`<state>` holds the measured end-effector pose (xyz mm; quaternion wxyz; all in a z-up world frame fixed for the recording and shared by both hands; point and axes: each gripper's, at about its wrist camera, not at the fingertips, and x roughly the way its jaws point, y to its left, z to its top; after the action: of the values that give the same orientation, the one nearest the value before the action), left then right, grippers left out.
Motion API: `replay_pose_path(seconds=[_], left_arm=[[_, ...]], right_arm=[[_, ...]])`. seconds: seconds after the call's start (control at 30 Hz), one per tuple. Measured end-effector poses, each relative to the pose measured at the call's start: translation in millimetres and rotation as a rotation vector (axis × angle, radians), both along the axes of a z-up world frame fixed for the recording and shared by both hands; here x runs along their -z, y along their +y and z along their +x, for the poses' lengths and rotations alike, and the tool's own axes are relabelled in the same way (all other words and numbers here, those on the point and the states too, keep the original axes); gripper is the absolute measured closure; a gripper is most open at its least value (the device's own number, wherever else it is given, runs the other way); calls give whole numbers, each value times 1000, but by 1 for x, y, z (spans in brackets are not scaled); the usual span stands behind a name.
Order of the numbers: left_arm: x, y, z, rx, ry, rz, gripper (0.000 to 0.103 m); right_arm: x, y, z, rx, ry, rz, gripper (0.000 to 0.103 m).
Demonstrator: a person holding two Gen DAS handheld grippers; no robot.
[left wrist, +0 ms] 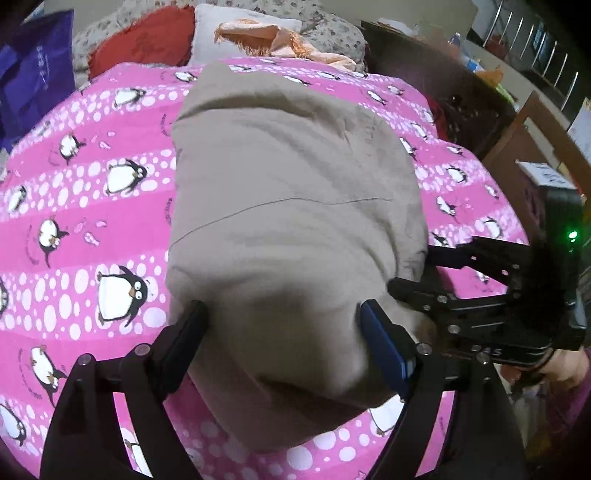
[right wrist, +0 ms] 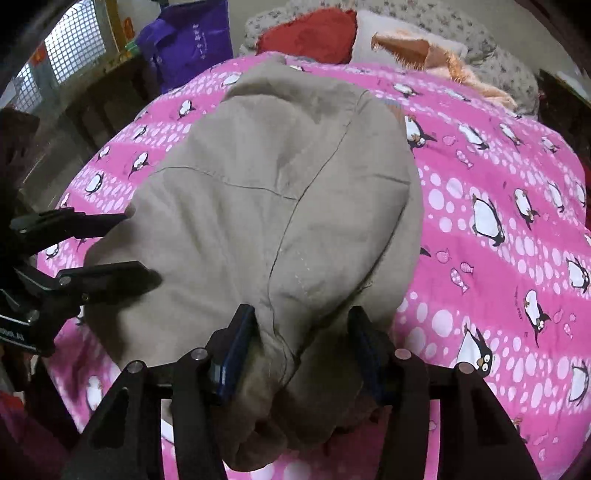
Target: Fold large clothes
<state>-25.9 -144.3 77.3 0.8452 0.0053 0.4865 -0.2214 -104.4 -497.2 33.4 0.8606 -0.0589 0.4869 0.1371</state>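
In the left wrist view, a purple tote bag [left wrist: 33,70] stands at ten o'clock off the edge of the bed; what it holds cannot be made out. Next to it, at eleven to twelve o'clock, a red cushion [left wrist: 144,38], a white pillow [left wrist: 229,33] and a crumpled peach cloth [left wrist: 280,40] lie at the head of the bed against a floral grey blanket [left wrist: 332,29]. The pink penguin-print bedsheet [left wrist: 85,206] spreads across the frame, and the beige garment [left wrist: 280,206] lies on it in the middle, running from twelve o'clock down to six. The left gripper [left wrist: 284,332] sits at six o'clock with its fingers spread wide, a thick bunch of the garment's near end filling the gap between them and touching both pads. At three to four o'clock the right gripper [left wrist: 424,271] reaches in from the side, its fingers meeting the garment's right edge. In the right wrist view, the left gripper [right wrist: 125,243] enters at nine o'clock, its two fingers apart against the garment's left edge. The beige garment [right wrist: 277,206] covers the centre of the bedsheet [right wrist: 498,177], and the right gripper [right wrist: 301,339] at six o'clock has its fingers set well apart with a gathered fold of the cloth packed between them.
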Motion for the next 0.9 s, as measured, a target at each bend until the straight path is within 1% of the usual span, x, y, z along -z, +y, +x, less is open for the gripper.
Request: replay_pose_path(seconds=[0.07, 0.13, 0.2, 0.27, 0.33, 0.37, 0.4, 0.43, 0.5, 0.57, 0.63, 0.7, 0.77, 0.9], left_arm=[[-3, 0, -2, -26, -18, 0, 19], [-6, 2, -4, -61, -25, 0, 19], [-13, 3, -7, -87, -46, -3, 19], [-22, 6, -10, -118, -85, 7, 19], [-31, 7, -13, -140, -110, 22, 19], [-34, 8, -13, -147, -117, 34, 19], [-37, 8, -13, -153, -126, 51, 19], [-41, 8, -15, -160, -148, 83, 19], [-46, 9, -18, -168, -177, 112, 19], [-51, 13, -21, -179, -194, 103, 18], [-53, 18, -22, -187, -190, 84, 18], [-54, 20, -23, -190, -187, 89, 18], [-55, 22, -25, -201, -204, 102, 18], [-57, 25, -27, -219, -213, 82, 18]], right_arm=[[-3, -4, -3, 19, 7, 16, 49], [-9, -11, -7, 48, 14, 61, 48], [-22, -15, -13, 87, 11, 110, 46], [-37, -14, -21, 116, -18, 128, 41], [-49, -10, -29, 151, -51, 108, 21], [-54, -8, -31, 173, -63, 85, 19], [-59, -5, -32, 194, -76, 63, 19], [-65, 1, -34, 210, -98, 42, 19], [-72, 6, -35, 231, -126, 30, 18], [-79, 9, -35, 259, -148, 25, 15], [-83, 10, -35, 282, -161, 26, 11], [-86, 9, -35, 301, -170, 34, 10], [-87, 8, -35, 333, -177, 40, 8], [-83, 8, -34, 363, -174, 33, 7]])
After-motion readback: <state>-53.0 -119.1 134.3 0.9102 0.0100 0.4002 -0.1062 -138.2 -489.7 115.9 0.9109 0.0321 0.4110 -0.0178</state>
